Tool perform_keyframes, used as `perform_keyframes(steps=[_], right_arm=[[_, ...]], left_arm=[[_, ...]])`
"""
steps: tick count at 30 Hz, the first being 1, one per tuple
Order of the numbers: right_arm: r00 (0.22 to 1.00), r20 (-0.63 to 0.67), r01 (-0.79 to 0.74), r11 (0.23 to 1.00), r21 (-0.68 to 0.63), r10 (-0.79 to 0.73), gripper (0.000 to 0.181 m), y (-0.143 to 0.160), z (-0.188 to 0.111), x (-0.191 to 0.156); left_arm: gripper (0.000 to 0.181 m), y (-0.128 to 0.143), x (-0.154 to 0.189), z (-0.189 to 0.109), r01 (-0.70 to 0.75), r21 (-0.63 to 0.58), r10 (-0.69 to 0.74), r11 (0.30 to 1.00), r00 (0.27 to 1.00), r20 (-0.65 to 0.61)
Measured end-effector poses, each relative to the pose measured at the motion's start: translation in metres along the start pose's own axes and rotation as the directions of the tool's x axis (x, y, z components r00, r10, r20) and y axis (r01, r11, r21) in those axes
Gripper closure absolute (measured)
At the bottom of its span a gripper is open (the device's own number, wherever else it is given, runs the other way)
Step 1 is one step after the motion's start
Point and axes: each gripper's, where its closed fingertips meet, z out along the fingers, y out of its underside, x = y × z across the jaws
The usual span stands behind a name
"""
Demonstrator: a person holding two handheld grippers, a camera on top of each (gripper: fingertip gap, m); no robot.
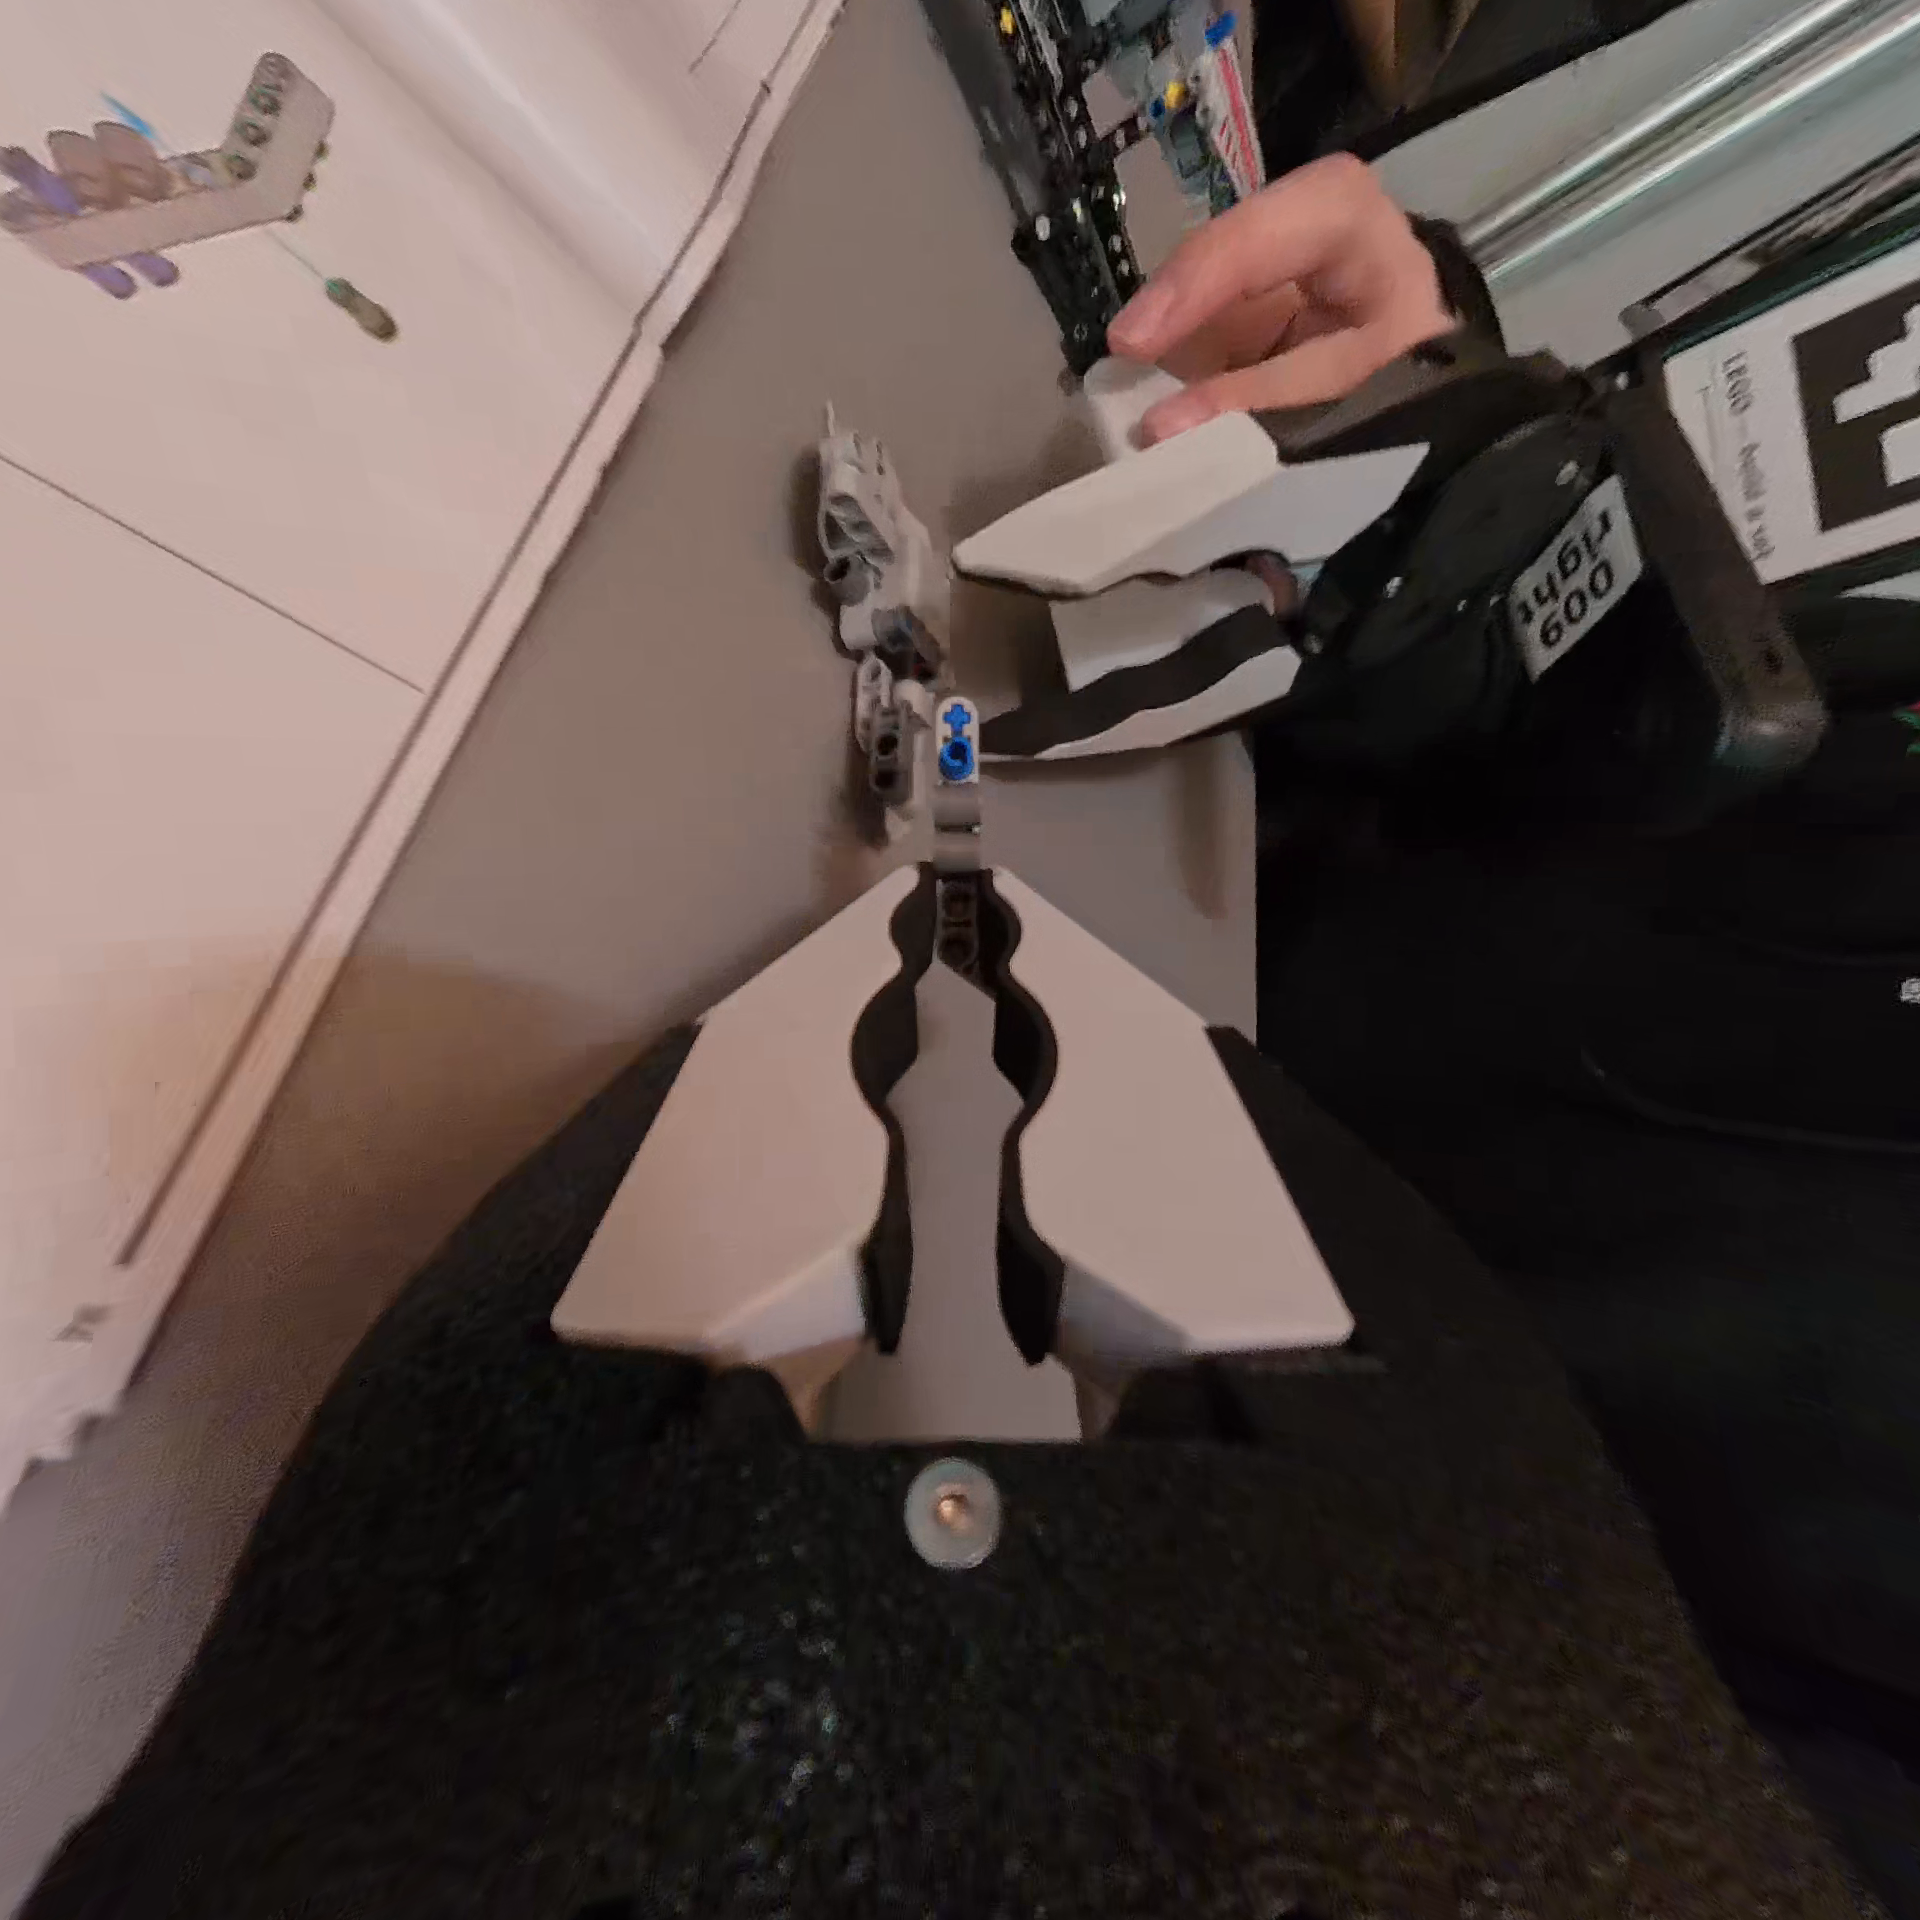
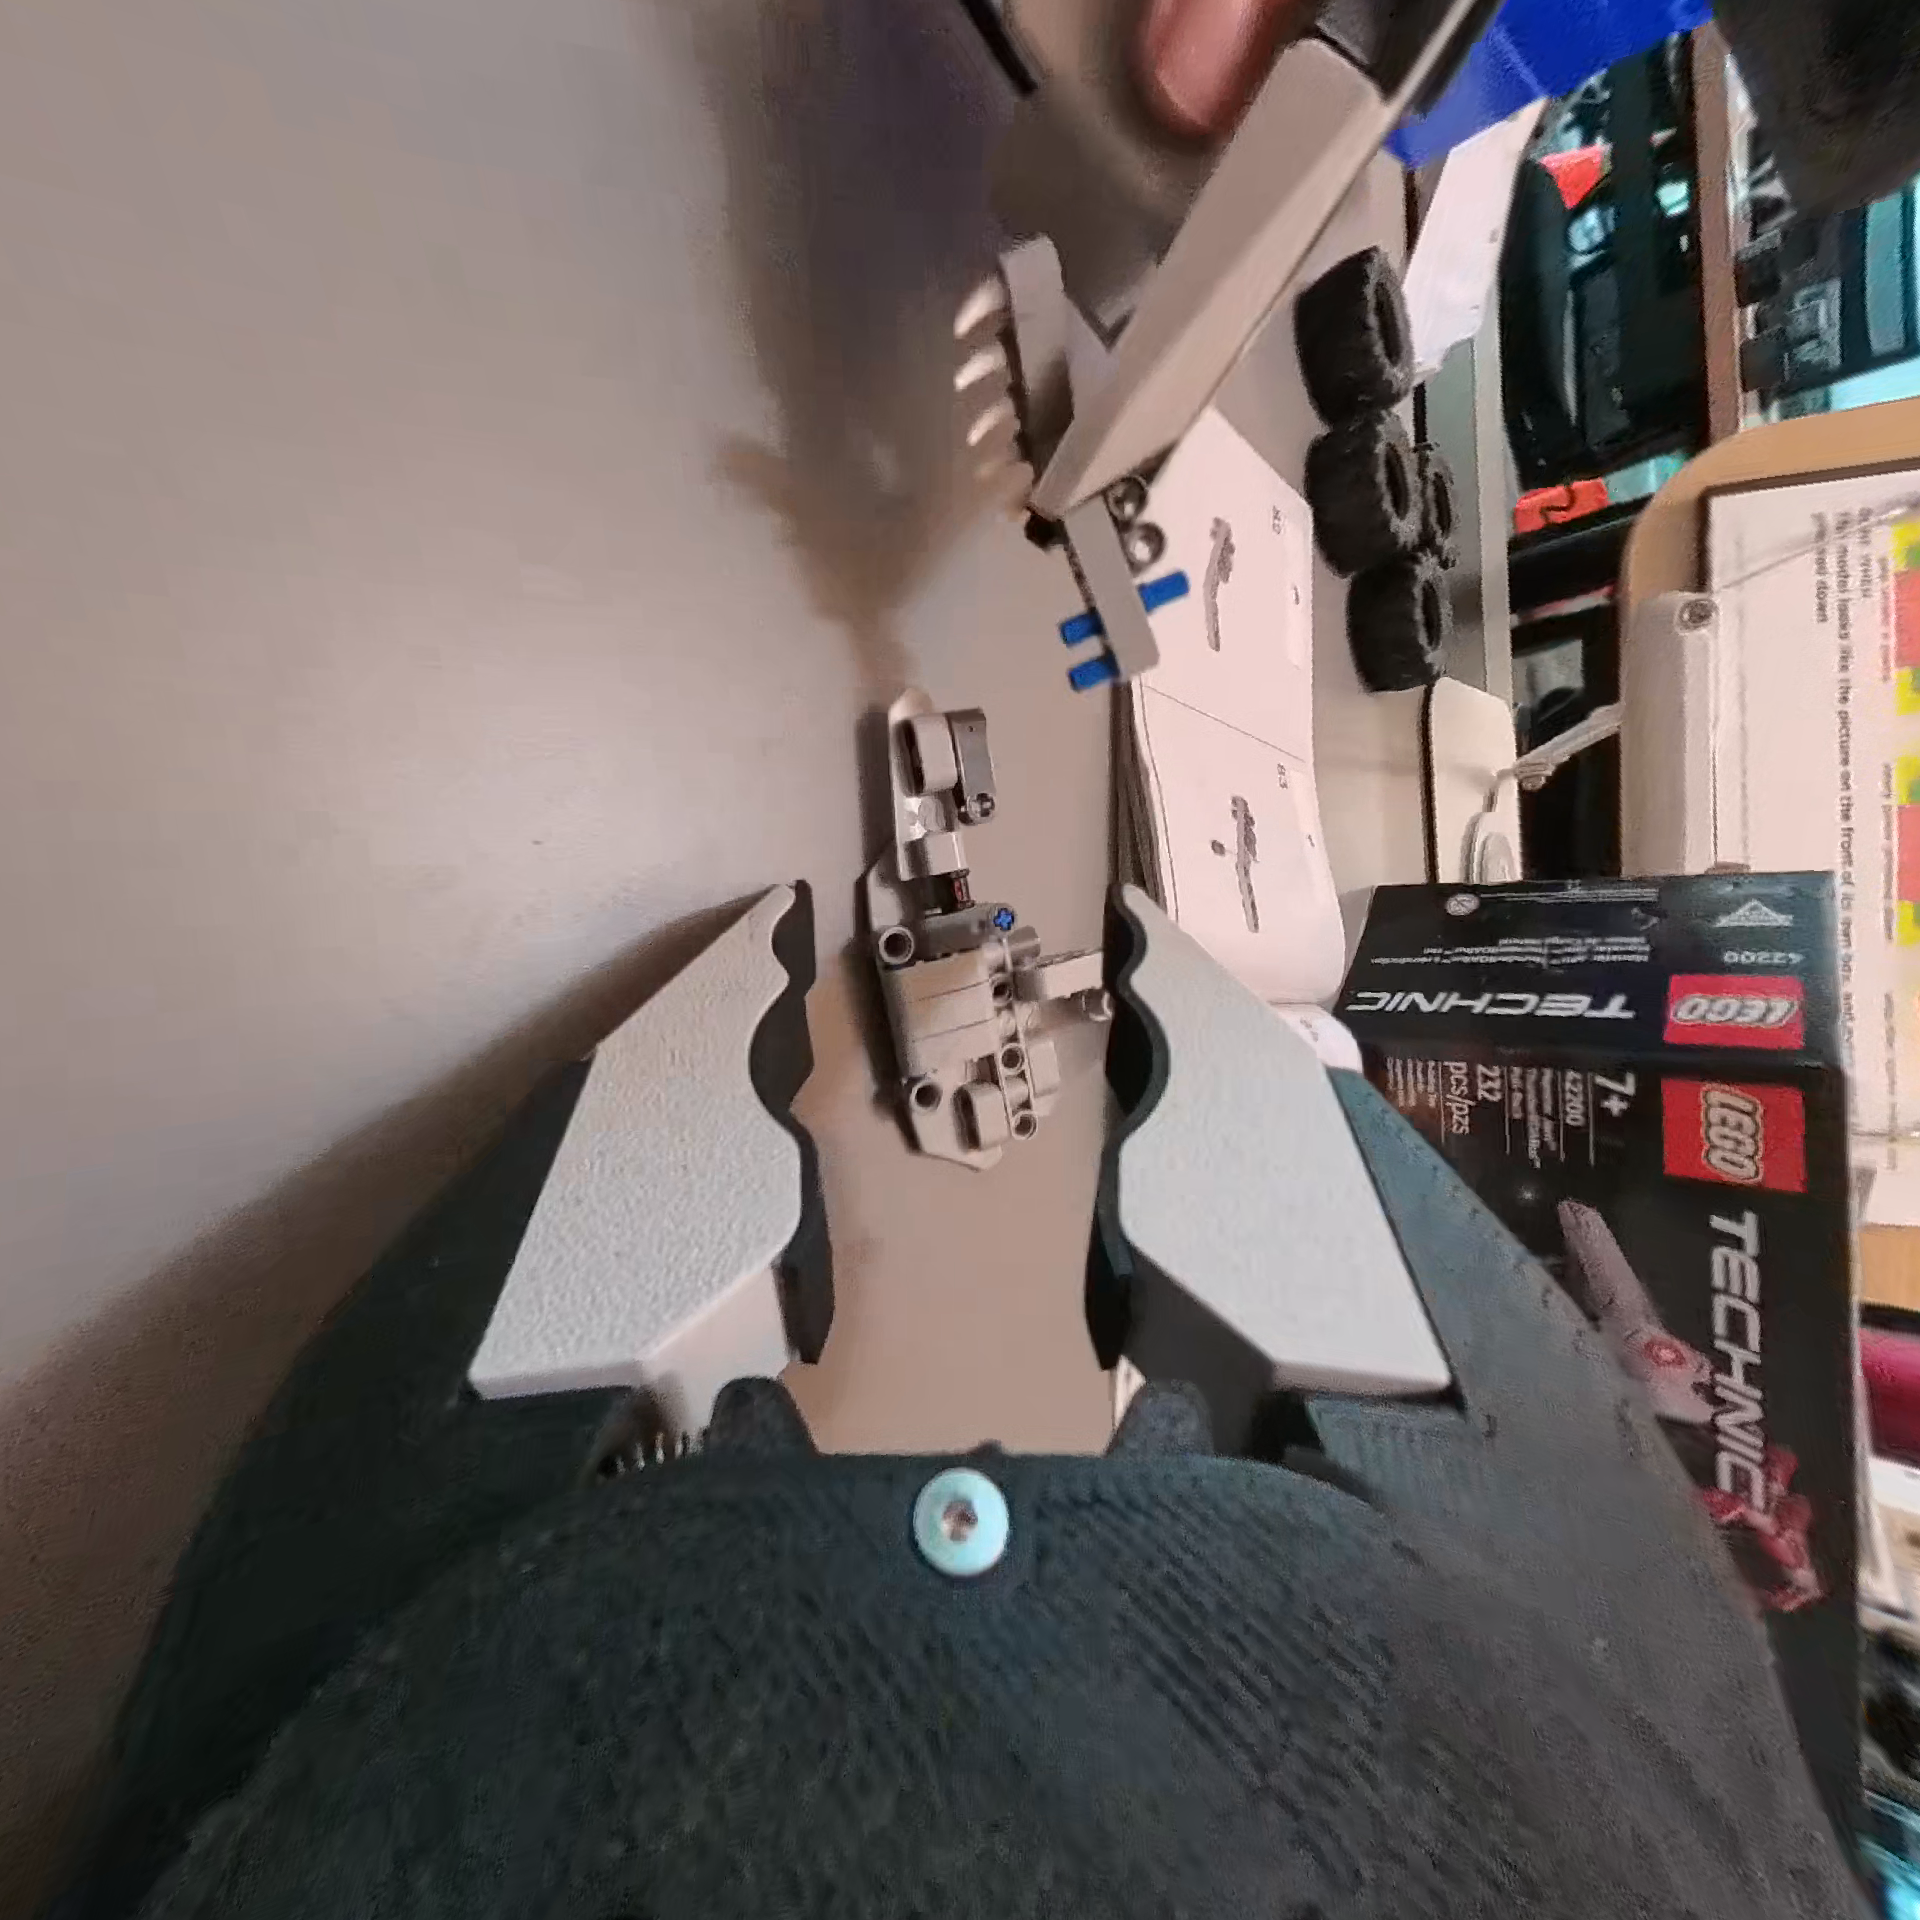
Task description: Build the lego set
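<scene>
We see the left tongs (image 1: 957, 925) clenched on a grey beam (image 1: 957, 831). The right tongs (image 2: 956, 997) are released, straddling the grey assembly (image 2: 961, 1023) on the tabletop (image 2: 416, 520).

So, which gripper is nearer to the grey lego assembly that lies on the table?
Right. The right gripper is open, its fingers on either side of the grey lego assembly. The left gripper, shut on a small beam piece, is just beside it.

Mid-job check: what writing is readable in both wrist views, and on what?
I don't quote writing; these bear it:
Black box with red logos: large print.
Open booklet: tiny print.
White sticker on right gripper: short label.
White marker card: small line.
Framed sheet: blurred.
</scene>
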Motion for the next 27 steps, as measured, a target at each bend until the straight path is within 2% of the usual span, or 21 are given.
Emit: perform_keyframes(steps=[2,6,8,13,16,19,22,27], right_arm=[[1.000,0.018,-0.018,1.000,-0.022,0.018,0.128,-0.001,0.008,0.004],[0.978,0.150,-0.141,0.990,-0.031,0.144,0.135,-0.006,0.017,-0.001],[0.958,0.214,-0.183,0.982,-0.046,0.189,0.144,-0.005,0.017,-0.006],[0.931,0.250,-0.262,0.964,-0.044,0.265,0.150,0.000,0.013,-0.011],[0.937,0.249,-0.241,0.970,-0.041,0.243,0.156,0.001,0.010,-0.013],[0.966,0.206,-0.149,0.988,-0.045,0.155,0.162,0.006,0.008,-0.014],[0.988,0.149,-0.040,0.999,-0.031,0.044,0.164,0.009,0.004,-0.014],[0.988,0.152,0.007,1.000,-0.004,-0.006,0.164,0.013,-0.009,-0.022]], left_arm=[[0.177,-0.005,-0.004,0.000,0.017,0.034,-0.016,0.999,1.000,-0.025],[0.177,-0.003,-0.005,0.001,0.020,0.075,-0.015,0.997,0.998,-0.068],[0.177,0.004,-0.004,0.003,0.026,0.062,-0.020,0.998,0.995,-0.096],[0.177,0.006,-0.004,0.003,0.049,0.092,-0.035,0.995,0.988,-0.151],[0.177,0.006,-0.003,0.003,0.052,0.103,-0.033,0.993,0.984,-0.175],[0.177,0.007,-0.005,0.005,0.064,0.099,-0.045,0.993,0.982,-0.183],[0.177,0.009,-0.007,0.008,0.068,0.086,-0.052,0.994,0.983,-0.178],[0.177,0.010,-0.007,0.010,0.069,0.075,-0.055,0.995,0.984,-0.172]])
